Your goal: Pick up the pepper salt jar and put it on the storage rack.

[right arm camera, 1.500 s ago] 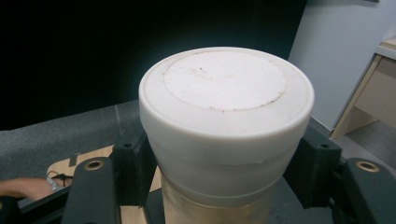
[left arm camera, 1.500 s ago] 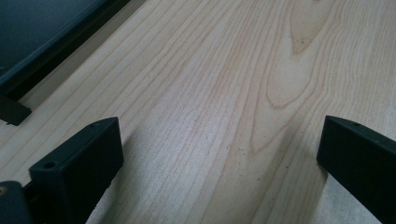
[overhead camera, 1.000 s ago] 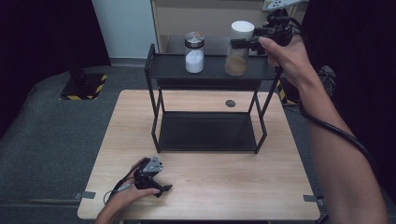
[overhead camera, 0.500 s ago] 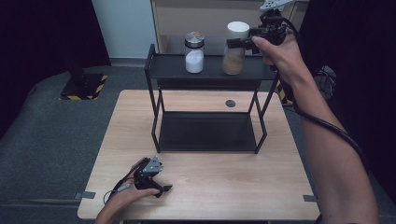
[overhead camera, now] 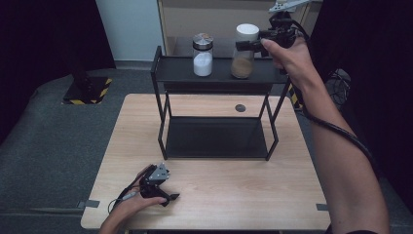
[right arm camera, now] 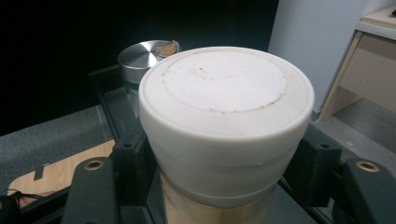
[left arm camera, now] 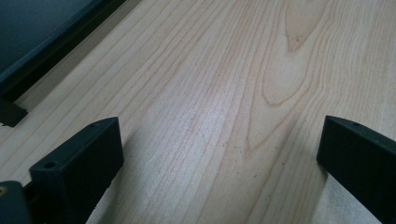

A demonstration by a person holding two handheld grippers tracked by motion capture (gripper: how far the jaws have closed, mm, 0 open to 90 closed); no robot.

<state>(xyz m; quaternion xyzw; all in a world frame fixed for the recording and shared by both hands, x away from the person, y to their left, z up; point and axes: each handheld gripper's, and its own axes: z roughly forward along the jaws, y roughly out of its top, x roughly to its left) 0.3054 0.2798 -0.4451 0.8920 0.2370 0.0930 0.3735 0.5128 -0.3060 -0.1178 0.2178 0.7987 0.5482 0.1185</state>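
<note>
A black two-tier rack (overhead camera: 214, 75) stands on the wooden table (overhead camera: 219, 195). On its top shelf is a jar of brown powder with a white lid (overhead camera: 241, 66) (right arm camera: 224, 84). My right gripper (overhead camera: 246, 46) (right arm camera: 224, 172) reaches in from the right and is shut on it just below the lid. Whether the jar's base rests on the shelf is unclear. To its left stands a glass jar of white powder with a metal lid (overhead camera: 203, 56) (right arm camera: 142, 55). My left gripper (overhead camera: 168, 197) (left arm camera: 219, 158) lies on the table near the front left, open, nothing between its jaws.
The rack's lower shelf (overhead camera: 216, 136) holds nothing. A small dark round spot (overhead camera: 240, 107) marks the table behind the rack. Grey floor surrounds the table; a wooden cabinet (overhead camera: 219, 19) stands behind the rack. The right gripper's cable (overhead camera: 341, 131) trails along the forearm.
The right gripper and the white-lidded jar have shifted slightly to the left along the top shelf. The left gripper has stayed where it was.
</note>
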